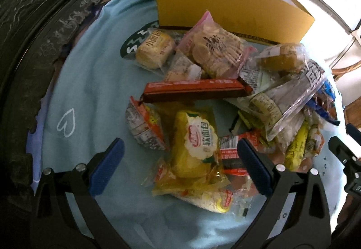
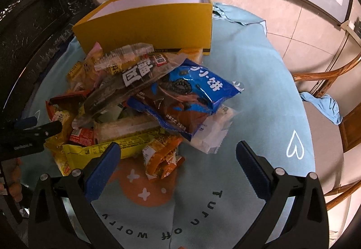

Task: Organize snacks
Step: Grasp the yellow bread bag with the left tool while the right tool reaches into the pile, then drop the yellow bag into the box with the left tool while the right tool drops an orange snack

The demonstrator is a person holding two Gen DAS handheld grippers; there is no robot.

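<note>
A heap of wrapped snacks (image 2: 140, 104) lay on a pale blue cloth (image 2: 255, 82) covering a round table, just in front of an open yellow box (image 2: 158, 21) that stood upright at the far side and looked bare inside, as far as its white inner walls showed.

The left gripper (image 1: 180, 162) hung over the near edge of the heap with its 2 blue-padded fingers spread wide and nothing between them; a yellow bread packet (image 1: 194, 147) with Chinese characters on a white scalloped label sat below the gap. Beyond it lay a long red-brown bar (image 1: 196, 88), a pink-edged bag of round crackers (image 1: 214, 50) and a small clear-wrapped cake (image 1: 155, 50).

The right gripper (image 2: 178, 163) was likewise released, jaws far apart, above a crumpled orange wrapper (image 2: 162, 158). A blue cookie bag (image 2: 194, 91) with white Chinese lettering topped the pile on that side, and a long yellow bar (image 2: 126, 145) ran along its front.

The cloth carried the printed words "Turn off worry" (image 2: 180, 219) and a white heart outline (image 2: 294, 145). Smaller print on most wrappers was too blurred to read.
</note>
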